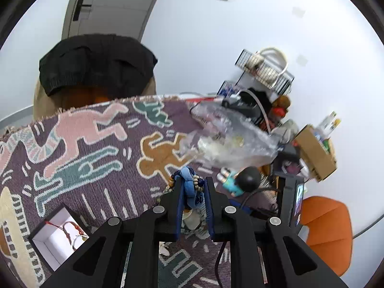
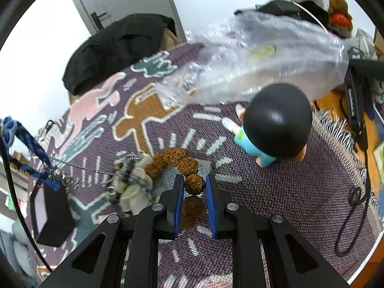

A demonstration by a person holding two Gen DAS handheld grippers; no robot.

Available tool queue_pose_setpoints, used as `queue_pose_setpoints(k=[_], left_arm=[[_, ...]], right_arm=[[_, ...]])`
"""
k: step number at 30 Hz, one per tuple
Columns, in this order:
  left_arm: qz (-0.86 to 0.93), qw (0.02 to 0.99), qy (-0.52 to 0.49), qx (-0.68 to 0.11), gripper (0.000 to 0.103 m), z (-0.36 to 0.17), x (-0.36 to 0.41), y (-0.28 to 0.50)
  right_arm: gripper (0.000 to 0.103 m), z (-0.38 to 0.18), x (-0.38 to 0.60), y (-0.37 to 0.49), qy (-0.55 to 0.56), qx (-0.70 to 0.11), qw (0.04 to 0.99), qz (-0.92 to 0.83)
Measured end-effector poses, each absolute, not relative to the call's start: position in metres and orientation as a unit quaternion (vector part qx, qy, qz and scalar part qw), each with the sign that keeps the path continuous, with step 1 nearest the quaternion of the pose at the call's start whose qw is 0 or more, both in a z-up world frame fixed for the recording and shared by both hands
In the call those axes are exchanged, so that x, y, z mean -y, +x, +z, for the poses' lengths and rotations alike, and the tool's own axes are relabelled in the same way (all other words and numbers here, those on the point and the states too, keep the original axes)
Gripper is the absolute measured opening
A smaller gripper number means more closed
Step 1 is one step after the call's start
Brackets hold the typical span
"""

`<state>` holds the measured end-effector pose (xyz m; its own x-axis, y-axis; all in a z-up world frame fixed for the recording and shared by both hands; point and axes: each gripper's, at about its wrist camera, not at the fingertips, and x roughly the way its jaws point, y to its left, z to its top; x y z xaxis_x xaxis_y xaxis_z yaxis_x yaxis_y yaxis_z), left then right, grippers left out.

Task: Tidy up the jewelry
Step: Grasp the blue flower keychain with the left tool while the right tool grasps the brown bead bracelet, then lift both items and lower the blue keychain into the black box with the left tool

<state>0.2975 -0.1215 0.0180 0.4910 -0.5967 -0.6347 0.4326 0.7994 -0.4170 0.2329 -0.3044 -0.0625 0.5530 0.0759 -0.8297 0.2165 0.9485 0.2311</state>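
Note:
My left gripper [image 1: 192,180] is shut on a blue braided cord necklace [image 1: 188,182] with small beads, lifted above the patterned cloth [image 1: 96,144]. The same cord [image 2: 26,141] hangs at the left of the right wrist view, trailing a metal chain [image 2: 81,168] to a pile of pale beads and stones [image 2: 134,187]. My right gripper [image 2: 194,180] is shut on a brown rough-bead bracelet [image 2: 177,160] that lies on the cloth. A black box with white lining [image 1: 56,237] holds a thin red-thread piece [image 1: 69,228].
A figurine with a black round head [image 2: 276,120] stands just right of the bracelet. A crumpled clear plastic bag [image 2: 252,55] lies behind it. A black box [image 2: 51,218] sits at the left. Cables [image 2: 355,204] and clutter lie beyond the cloth's fringe [image 2: 336,129].

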Motion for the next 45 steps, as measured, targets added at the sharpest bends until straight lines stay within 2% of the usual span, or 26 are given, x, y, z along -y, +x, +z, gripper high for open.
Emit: queue_pose_setpoints(k=[21, 45], left_arm=[[-0.296, 0.894, -0.106, -0.320, 0.017, 0.108, 0.079, 0.266], [-0.228, 0.934, -0.078, -0.265, 0.017, 0.198, 0.024, 0.246]], right_arm=[[0.018, 0.043, 0.293, 0.196, 0.137, -0.377, 0.916, 0.011], [0.018, 0.115, 0.244, 0.203, 0.102, -0.356, 0.927, 0.052]])
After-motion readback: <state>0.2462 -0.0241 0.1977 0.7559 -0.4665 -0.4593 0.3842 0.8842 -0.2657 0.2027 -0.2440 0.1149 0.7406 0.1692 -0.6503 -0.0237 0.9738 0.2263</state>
